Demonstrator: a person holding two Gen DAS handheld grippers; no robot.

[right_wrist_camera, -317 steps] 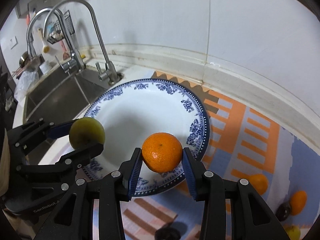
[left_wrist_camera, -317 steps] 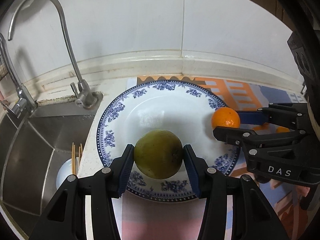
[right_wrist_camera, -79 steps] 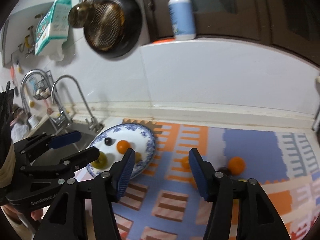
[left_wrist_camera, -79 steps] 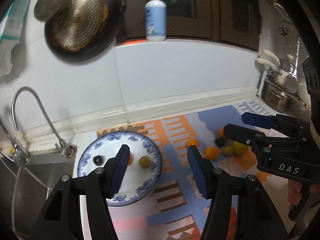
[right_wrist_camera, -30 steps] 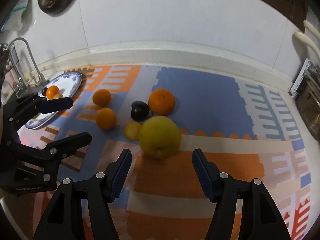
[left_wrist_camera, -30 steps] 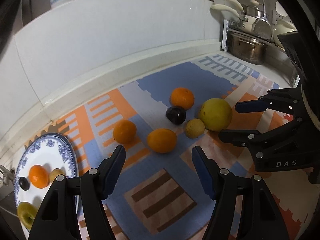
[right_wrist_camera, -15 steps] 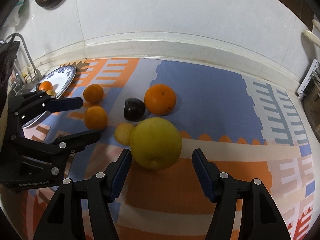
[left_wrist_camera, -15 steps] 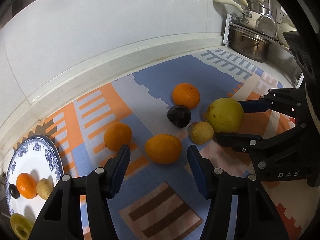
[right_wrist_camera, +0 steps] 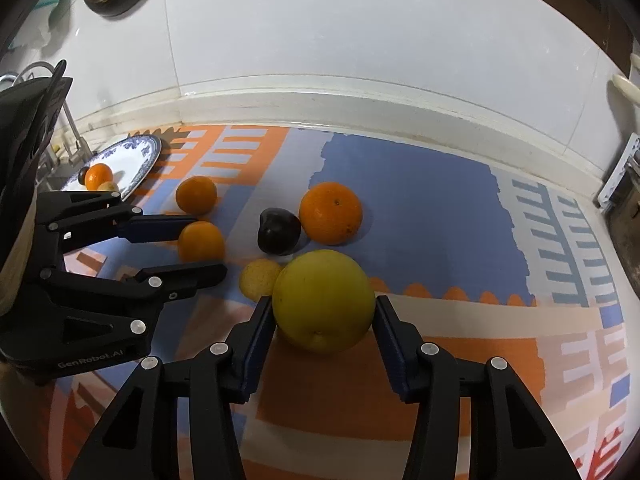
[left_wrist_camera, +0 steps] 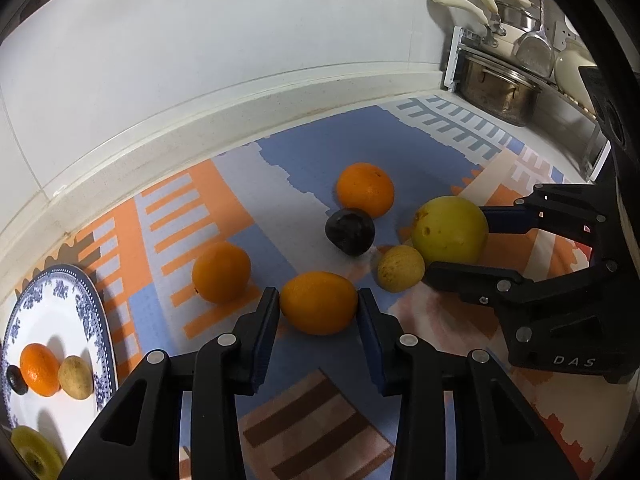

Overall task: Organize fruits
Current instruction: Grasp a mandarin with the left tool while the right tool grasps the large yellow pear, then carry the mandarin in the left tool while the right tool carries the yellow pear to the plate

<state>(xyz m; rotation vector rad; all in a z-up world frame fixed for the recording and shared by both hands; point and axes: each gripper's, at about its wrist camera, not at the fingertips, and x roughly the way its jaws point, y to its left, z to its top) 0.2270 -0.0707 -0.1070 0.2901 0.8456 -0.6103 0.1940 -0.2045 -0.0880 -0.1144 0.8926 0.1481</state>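
Kitchen counter under a patterned orange-and-blue mat, white tiled wall behind, steel pot at far right.

Left wrist view: left gripper set around a lying orange, both pads at its sides, touching or nearly so; grip not certain. Just beyond, a second orange, a dark plum, a third orange, a small yellow fruit. At left, blue-patterned plate carrying four small fruits.

Right wrist view: right gripper straddling a large yellow fruit on the mat, pads close against its flanks, contact not clear. Small yellow fruit touching its left side, plum and orange just behind.
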